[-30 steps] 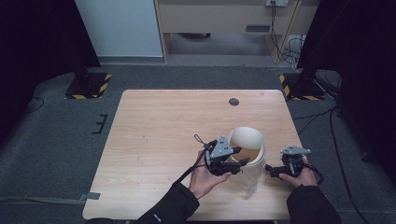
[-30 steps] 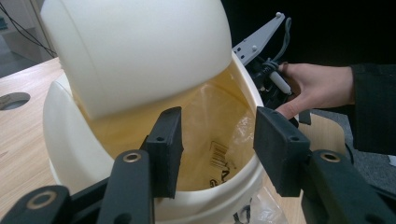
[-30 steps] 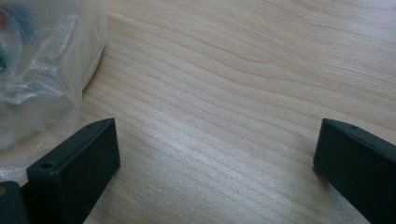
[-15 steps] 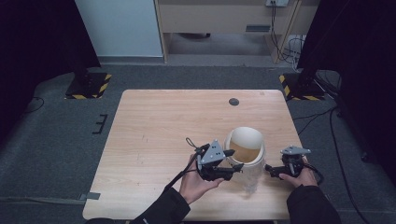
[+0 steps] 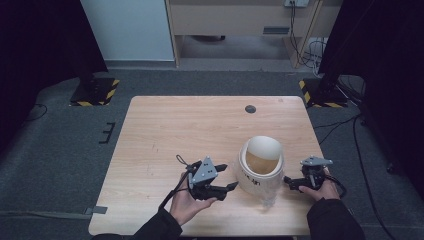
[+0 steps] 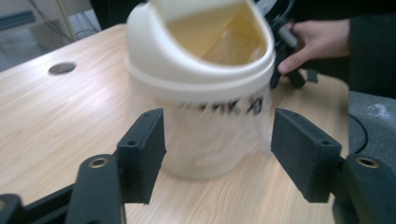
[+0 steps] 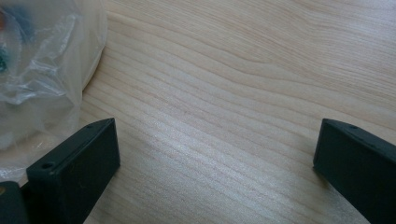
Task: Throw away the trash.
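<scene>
Since the earlier frames, drawn back from the small bin point(image 5: 261, 165) toward the person's side and away to the left: the left gripper point(image 5: 224, 176), its jaws just opening and now apart with nothing pressed between them. Seen in the left gripper view standing clear of the bin's point(image 6: 201, 88) clear lower wall, one jaw to each side and short of it, probably let go so the bin could stand on its own. Held wide open too, the right gripper point(image 5: 288, 182), low and just beside the bin's right flank, likely as a steadying guard more than a grip. Set upright near the front right of the table point(image 5: 165, 130), the bin, cream swing lid tipped inward.

Given by the left gripper view alone: dark lettering below the lid, blurred past reading. Given by the right gripper view: crinkled clear plastic liner point(image 7: 42, 65) at the bin's foot, beside one jaw; touching or not, impossible to tell. From the high view: both grippers flanking the bin.
</scene>
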### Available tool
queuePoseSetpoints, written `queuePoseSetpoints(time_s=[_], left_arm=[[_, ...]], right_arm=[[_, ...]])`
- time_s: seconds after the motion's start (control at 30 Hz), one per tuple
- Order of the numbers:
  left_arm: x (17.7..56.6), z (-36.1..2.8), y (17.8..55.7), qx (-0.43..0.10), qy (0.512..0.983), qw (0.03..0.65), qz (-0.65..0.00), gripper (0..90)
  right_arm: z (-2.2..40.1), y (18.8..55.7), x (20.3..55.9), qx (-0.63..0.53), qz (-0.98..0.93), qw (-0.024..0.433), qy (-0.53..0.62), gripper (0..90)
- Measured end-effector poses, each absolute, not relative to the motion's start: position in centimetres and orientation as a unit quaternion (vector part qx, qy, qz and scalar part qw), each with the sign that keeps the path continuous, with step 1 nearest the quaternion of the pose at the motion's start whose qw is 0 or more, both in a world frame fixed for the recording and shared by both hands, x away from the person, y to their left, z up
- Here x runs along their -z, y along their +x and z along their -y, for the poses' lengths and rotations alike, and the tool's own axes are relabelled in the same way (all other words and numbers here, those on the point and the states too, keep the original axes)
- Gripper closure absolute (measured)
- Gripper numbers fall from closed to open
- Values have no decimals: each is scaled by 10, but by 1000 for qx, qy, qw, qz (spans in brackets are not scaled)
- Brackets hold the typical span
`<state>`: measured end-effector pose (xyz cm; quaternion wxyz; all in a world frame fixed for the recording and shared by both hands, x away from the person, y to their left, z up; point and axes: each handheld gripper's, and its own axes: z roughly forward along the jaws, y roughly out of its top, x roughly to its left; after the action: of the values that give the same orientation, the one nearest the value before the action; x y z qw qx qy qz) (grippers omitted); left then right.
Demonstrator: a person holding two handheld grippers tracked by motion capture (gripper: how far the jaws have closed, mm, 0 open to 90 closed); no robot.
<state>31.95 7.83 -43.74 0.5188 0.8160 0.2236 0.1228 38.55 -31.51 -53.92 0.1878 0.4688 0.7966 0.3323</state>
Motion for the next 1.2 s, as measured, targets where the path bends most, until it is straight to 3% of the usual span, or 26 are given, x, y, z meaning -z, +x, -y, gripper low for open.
queuePoseSetpoints(time_s=[0.57,0.9,1.2], left_arm=[[480,-160,322,-130,822,457,-314,189],[501,-191,333,-125,835,395,-361,140],[513,-212,351,-162,840,335,-396,127]], right_arm=[[315,386,539,-332,-797,188,468,8],[315,385,539,-332,-797,188,469,8],[315,385,539,-332,-797,188,469,8]])
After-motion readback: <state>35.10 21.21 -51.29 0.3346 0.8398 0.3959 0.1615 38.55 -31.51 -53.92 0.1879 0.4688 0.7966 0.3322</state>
